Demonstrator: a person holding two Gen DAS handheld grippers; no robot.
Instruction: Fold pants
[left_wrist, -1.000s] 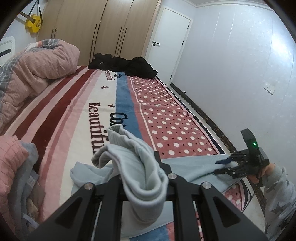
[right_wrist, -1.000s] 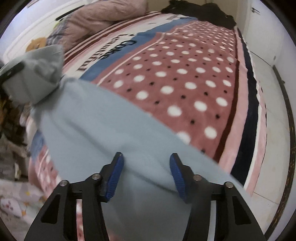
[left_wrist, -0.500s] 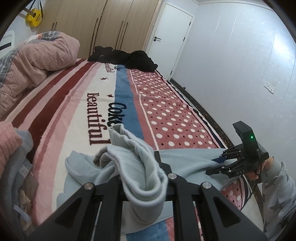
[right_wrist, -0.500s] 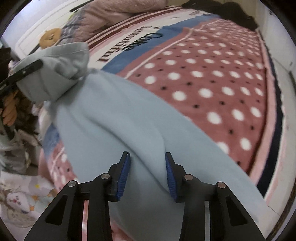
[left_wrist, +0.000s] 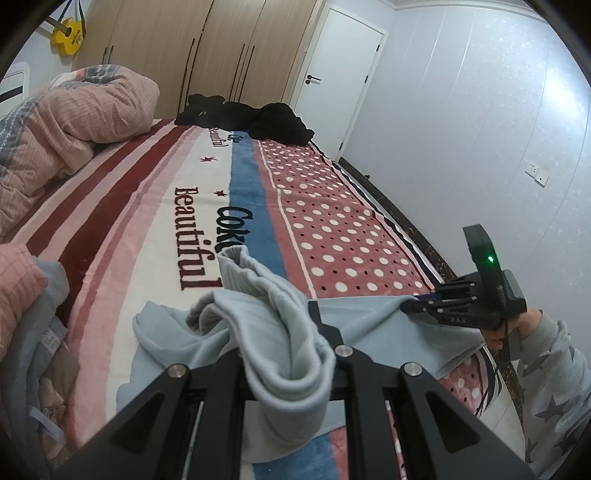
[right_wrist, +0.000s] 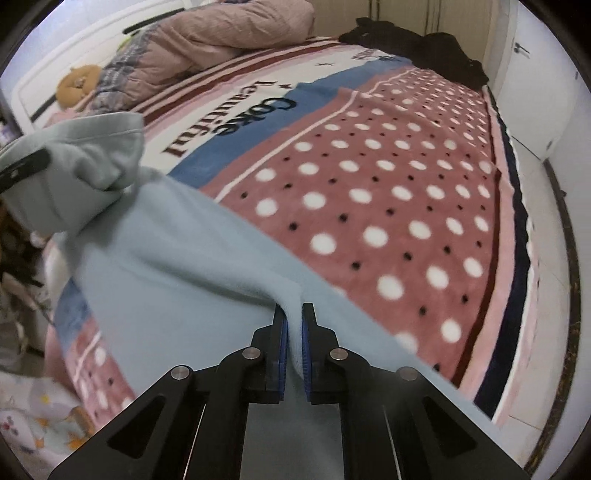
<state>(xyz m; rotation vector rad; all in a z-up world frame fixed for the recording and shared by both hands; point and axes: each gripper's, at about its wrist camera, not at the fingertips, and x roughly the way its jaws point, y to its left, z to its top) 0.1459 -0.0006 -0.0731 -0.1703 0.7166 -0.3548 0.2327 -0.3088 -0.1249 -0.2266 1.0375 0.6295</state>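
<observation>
Now clamped on soft pale-blue fleece pants (right_wrist: 177, 280): right gripper (right_wrist: 293, 314). Left gripper (left_wrist: 314, 317) pinching waistband at 10 o'clock. Keep cloth taut.

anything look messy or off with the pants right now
Yes: the light blue pants are bunched and rolled over the left hand-held gripper instead of lying flat, and a ridge is pinched in the right hand-held gripper.

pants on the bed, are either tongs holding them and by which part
Both hold the light blue pants. The left tongs are shut on a bunched end with a ribbed band. The right tongs pinch a raised fold of the flat fabric.
</observation>
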